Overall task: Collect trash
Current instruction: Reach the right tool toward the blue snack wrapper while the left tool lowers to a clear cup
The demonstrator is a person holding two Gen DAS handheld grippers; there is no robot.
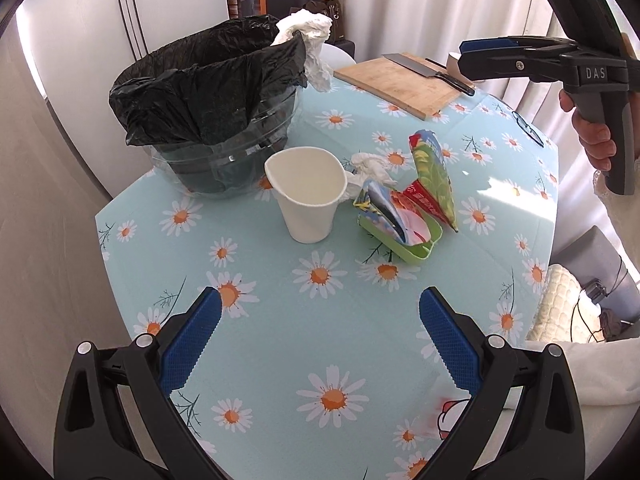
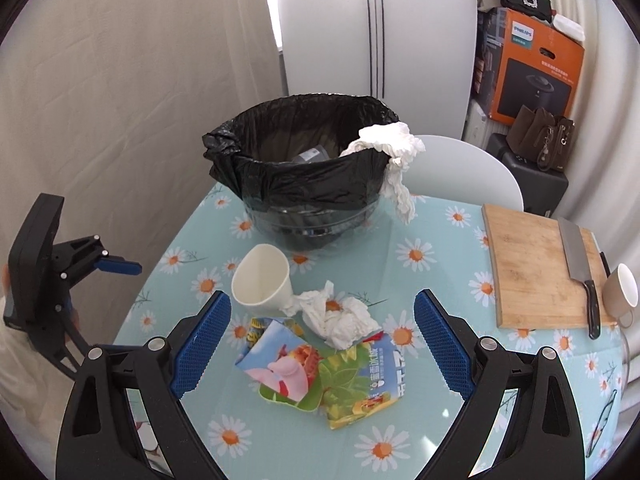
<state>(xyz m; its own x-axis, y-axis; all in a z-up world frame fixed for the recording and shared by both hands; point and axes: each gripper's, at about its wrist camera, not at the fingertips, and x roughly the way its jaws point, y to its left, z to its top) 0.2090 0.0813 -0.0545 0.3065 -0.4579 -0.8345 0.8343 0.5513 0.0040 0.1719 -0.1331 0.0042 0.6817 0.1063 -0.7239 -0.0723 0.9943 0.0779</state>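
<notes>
Progress early | white tissue (image 2: 386,142) hanging over black-lined clear bin (image 2: 304,184) rim | dented white paper cup (image 2: 262,276), crumpled tissue wad (image 2: 340,316), colourful wrappers (image 2: 320,376) lying on desk (image 2: 440,432) beside the bin | left tool (image 1: 320,340), right tool (image 2: 322,344) hovering wide, empty.

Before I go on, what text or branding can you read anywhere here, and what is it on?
"PHILIPS": on the orange box behind the table.
"DAS": on the right gripper body; rest cut off.
Chinese characters on the snack wrapper: too distorted to read reliably.
Small print on the orange box: too small.
</notes>
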